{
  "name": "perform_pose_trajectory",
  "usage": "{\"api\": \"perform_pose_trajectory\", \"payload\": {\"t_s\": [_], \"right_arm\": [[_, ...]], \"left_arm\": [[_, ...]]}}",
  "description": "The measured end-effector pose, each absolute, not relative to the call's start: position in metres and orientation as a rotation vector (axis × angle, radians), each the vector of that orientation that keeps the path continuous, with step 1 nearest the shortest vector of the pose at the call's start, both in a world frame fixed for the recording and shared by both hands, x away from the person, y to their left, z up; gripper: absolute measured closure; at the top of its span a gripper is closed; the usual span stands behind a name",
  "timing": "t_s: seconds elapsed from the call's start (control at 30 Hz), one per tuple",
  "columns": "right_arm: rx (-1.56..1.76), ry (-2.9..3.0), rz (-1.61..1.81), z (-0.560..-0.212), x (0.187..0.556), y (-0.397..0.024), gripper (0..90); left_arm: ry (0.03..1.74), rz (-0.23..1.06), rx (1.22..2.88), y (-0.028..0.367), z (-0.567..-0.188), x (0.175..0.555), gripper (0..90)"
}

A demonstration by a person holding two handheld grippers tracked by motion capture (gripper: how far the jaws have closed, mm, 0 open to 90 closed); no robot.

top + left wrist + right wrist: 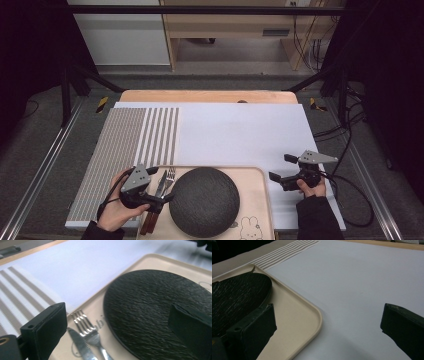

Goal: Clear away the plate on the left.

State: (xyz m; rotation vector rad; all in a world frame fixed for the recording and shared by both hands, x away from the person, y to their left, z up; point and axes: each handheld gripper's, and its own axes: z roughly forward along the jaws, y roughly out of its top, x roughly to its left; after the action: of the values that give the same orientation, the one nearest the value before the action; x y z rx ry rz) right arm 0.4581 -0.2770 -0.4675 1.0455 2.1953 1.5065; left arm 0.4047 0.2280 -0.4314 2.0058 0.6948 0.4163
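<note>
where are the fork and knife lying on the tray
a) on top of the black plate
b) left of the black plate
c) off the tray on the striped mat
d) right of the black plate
b: in the high view the fork and knife lie side by side on the tray, left of the black plate, under the open left gripper.
</note>
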Motion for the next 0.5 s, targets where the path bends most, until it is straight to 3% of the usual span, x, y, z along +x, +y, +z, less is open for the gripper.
{"api": "perform_pose_trajectory", "payload": {"t_s": [0.5], "right_arm": [[1.033, 2.211, 1.493, -0.469, 0.459, -0.276, 0.4]], "left_arm": [[0.901, 0.465, 1.890, 0.291, -0.450, 0.420, 2.2]]}}
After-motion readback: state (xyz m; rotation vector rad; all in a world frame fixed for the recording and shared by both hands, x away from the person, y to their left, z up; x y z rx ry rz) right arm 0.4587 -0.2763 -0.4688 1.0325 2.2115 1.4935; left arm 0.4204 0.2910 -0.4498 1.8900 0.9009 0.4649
